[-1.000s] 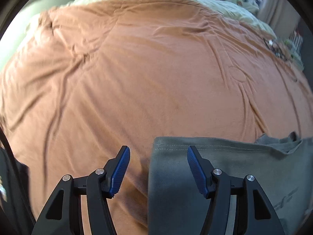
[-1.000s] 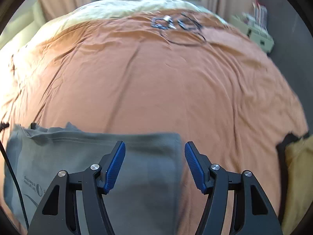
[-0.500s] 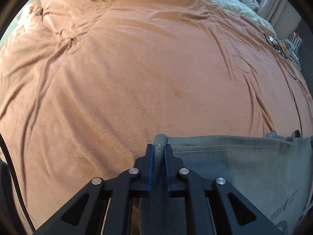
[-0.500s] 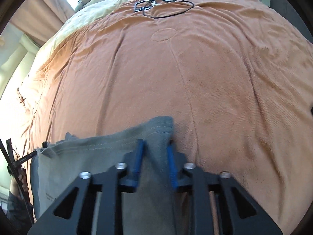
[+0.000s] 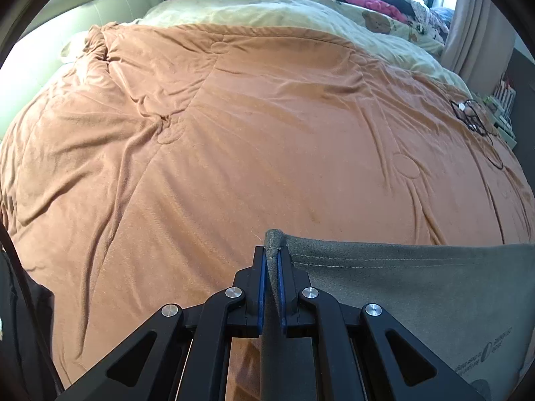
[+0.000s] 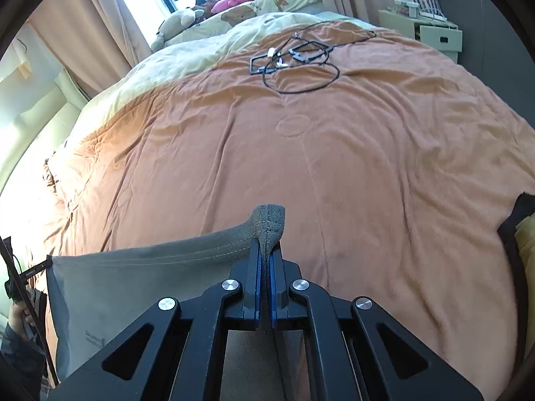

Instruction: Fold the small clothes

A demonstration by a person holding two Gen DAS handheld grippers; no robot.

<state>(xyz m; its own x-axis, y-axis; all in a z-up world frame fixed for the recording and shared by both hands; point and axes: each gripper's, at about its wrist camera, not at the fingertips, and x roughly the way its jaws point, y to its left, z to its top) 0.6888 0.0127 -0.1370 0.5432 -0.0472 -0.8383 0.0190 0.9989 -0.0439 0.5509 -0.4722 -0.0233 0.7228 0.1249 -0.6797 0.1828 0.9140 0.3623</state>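
- Pinching the two corners of the grey-green garment (image 5: 401, 287) is the step you are in: your left hand-held gripper (image 5: 271, 257) is clamping one hemmed corner tight between its blue pads (image 5: 280, 277), and your right hand-held gripper (image 6: 264, 254) is clamping the other corner the same way.
- You are holding the hem stretched between the two grippers, just above the orange duvet (image 5: 267, 133) on the bed; the rest of the garment is hanging or trailing back toward you.
- Judging from this, the next move is asking you to carry both corners together, level and in step, so the hem lands square on the opposite edge.
- Ahead of the right gripper, well apart, black cables and small frames (image 6: 291, 60) are lying on the duvet.
- A dark-edged yellow item (image 6: 521, 234) is sitting off to that gripper's right.
- Nothing is blocking the stretch of duvet right in front of you.
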